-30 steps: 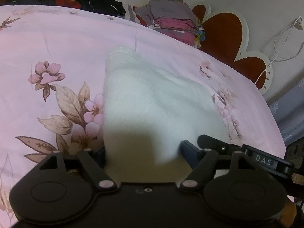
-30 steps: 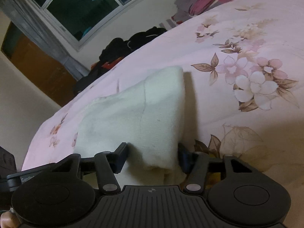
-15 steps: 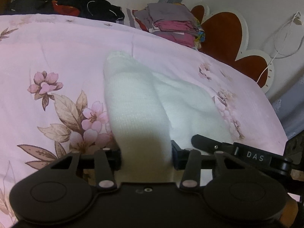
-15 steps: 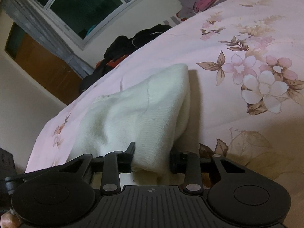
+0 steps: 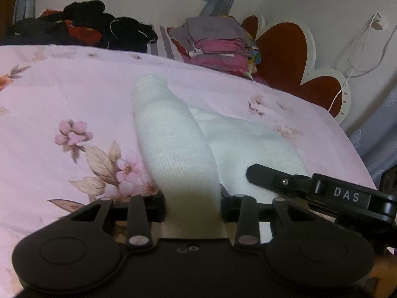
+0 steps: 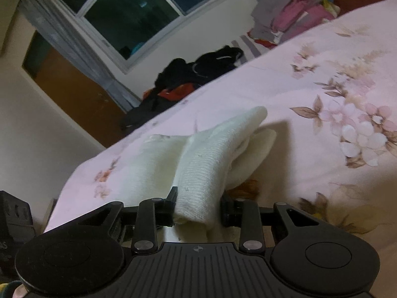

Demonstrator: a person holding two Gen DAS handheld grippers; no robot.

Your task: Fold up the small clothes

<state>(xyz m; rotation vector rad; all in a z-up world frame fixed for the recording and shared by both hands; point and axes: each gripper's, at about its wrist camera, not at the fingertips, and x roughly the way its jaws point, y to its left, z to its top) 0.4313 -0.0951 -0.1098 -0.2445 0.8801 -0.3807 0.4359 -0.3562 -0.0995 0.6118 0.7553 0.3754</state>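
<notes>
A small white knitted garment [image 5: 173,149] lies on the pink floral bedsheet [image 5: 62,94], with its near edge bunched and raised off the sheet. My left gripper [image 5: 192,206] has its jaws closing on a gathered fold of that edge, and the pads press the cloth. In the right wrist view the same garment [image 6: 206,154] rises in a ridge into my right gripper [image 6: 198,208], which is shut on another fold. The right gripper's black body [image 5: 310,188] shows just right of the left one, over the garment.
A stack of folded grey and pink clothes [image 5: 218,42] and a dark clothes pile [image 5: 82,24] sit at the bed's far edge. A red flower-shaped headboard [image 5: 282,49] and a hanging white cable [image 5: 359,49] stand to the right. A dark window [image 6: 136,7] is behind.
Both grippers' jaws narrowed onto the garment's near edge, gathering it into folds. Both then rose, lifting that edge off the sheet while the far end stays down.
</notes>
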